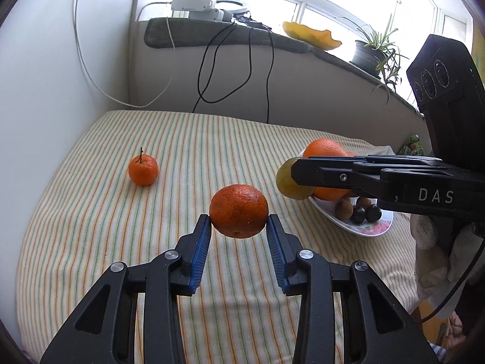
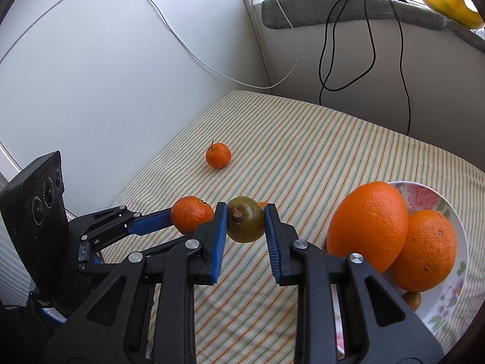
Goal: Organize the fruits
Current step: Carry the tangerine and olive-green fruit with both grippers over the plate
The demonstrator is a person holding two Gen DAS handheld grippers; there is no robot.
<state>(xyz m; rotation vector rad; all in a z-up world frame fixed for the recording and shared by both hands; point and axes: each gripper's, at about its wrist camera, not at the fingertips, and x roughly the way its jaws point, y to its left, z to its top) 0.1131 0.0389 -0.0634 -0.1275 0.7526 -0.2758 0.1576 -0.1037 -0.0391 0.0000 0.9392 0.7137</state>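
Note:
My left gripper is shut on an orange mandarin, held above the striped cloth; it also shows in the right wrist view. My right gripper is shut on a green-brown fruit, seen from the side in the left wrist view, just left of the flowered plate. The plate holds two big oranges and small dark fruits. A stemmed mandarin lies alone on the cloth at the far left.
The striped cloth covers the table, with a white wall at left. Cables hang from the windowsill behind. A potted plant and a yellow dish stand on the sill.

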